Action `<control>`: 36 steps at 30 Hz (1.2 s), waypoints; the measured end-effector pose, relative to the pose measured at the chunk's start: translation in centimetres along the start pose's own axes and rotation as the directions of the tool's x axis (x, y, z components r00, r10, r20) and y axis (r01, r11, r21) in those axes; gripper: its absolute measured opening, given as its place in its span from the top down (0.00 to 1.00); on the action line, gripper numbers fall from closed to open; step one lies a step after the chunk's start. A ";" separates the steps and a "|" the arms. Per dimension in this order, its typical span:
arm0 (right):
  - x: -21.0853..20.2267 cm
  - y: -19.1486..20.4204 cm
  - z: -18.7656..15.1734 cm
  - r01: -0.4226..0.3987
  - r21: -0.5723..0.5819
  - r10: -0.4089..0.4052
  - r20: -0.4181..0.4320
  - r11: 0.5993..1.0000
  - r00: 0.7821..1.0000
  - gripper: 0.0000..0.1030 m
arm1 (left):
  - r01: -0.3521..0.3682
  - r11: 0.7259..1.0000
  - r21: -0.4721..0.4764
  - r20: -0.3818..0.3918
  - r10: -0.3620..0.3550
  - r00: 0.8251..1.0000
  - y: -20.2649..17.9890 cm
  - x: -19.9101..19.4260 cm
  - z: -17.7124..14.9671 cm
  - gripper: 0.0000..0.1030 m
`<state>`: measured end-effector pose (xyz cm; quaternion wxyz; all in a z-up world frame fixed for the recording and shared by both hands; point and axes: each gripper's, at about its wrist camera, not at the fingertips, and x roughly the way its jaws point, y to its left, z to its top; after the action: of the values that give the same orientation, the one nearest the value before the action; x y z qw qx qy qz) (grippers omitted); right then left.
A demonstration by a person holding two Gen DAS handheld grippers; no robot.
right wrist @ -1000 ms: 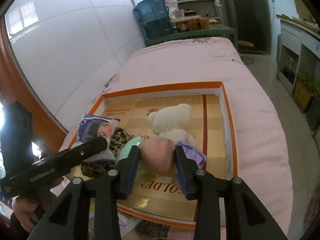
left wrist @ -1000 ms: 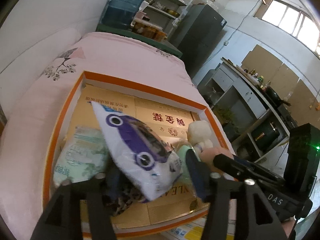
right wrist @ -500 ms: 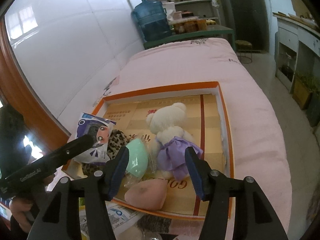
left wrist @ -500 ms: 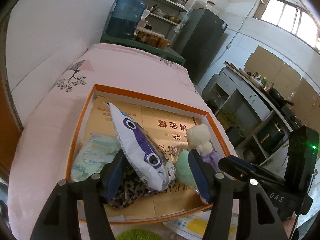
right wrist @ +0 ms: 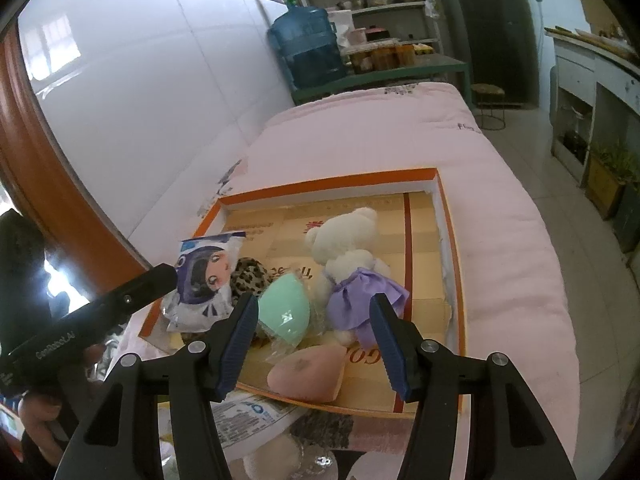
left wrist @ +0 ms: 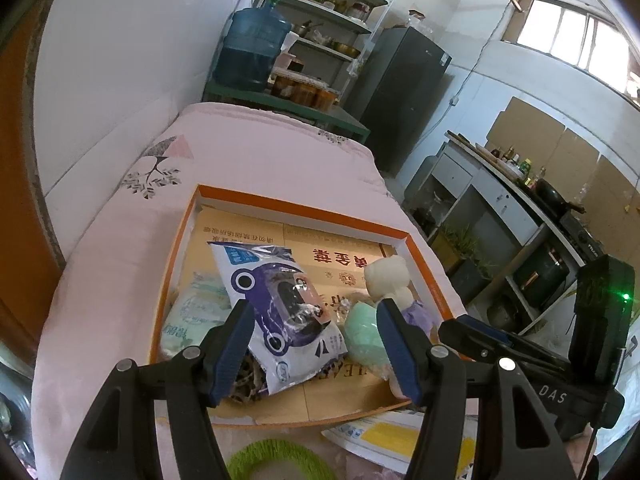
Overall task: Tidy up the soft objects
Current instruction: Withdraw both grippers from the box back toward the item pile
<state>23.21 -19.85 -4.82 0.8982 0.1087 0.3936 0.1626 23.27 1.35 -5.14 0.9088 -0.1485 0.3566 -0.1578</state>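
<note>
The pink sponge [right wrist: 306, 374] lies flat in the tray [right wrist: 450, 240], its tapered end pointing left, just ahead of the released right hand-held gripper [right wrist: 314, 340]. Beyond sit one green sponge [right wrist: 284, 312], one bear [right wrist: 346, 256], one printed pouch [left wrist: 280, 312]. The left hand-held gripper [left wrist: 316, 346] hovers over the pouch, jaws wide, holding nothing. The tray rests on the bed [left wrist: 240, 164].

2 sponges [right wrist: 284, 312], 1 teddy bear [right wrist: 344, 240].
</note>
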 end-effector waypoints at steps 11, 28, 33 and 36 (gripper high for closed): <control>-2.2 1.1 -0.1 0.000 -0.013 0.001 0.028 1.000 1.000 0.42 | 0.000 1.000 0.020 0.014 0.000 1.000 -0.8 -1.6 -0.5 0.39; -6.0 3.4 -1.6 -0.004 -0.041 0.007 0.060 0.999 0.998 0.42 | -0.054 0.996 0.071 0.065 0.049 0.997 -2.2 -5.9 -2.2 0.39; -6.9 3.9 -2.2 -0.002 -0.047 0.005 0.064 0.999 0.998 0.42 | -0.055 0.996 0.071 0.070 0.050 0.996 -2.2 -6.9 -2.7 0.39; -7.3 4.1 -2.5 -0.002 -0.050 0.005 0.067 0.999 0.998 0.42 | -0.053 0.996 0.068 0.071 0.048 0.996 -2.1 -7.3 -3.0 0.39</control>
<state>15.83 -18.68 -0.25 0.9130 0.0924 0.3590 0.1701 15.71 1.85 -2.04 0.9290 -0.1128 0.3227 -0.1420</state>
